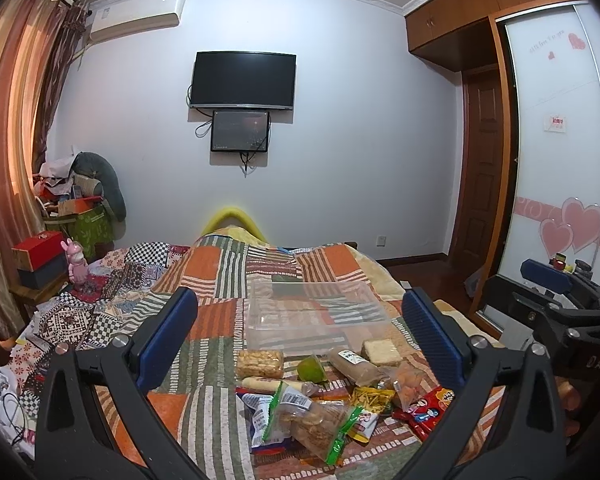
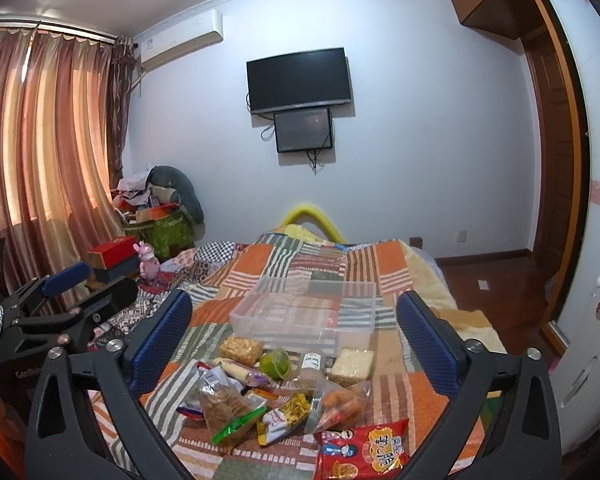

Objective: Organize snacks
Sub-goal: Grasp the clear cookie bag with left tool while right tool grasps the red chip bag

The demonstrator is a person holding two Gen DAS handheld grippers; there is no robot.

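We're holding both grippers spread wide, nothing between the pads: left gripper [image 1: 300,328], right gripper [image 2: 294,332]; snack pile [image 2: 284,396] is lying on the patchwork quilt [image 2: 396,264] just ahead and below; clear plastic bin [image 2: 304,308] is sitting directly beyond it, long axis across our view; red chip bag [image 2: 362,454] is lying nearest the right gripper.

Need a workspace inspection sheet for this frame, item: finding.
Surface: patchwork bedspread, rumpled at left.
Job's things: clear bin, empty; snack packs heaped in front of it, red packet nearest.
Clutter: boxes and pink toy beside the bed.
Grippers: left tool open, right tool open, both empty.
Cables: dangling under wall screens.
Surroundings: curtains, wardrobe.
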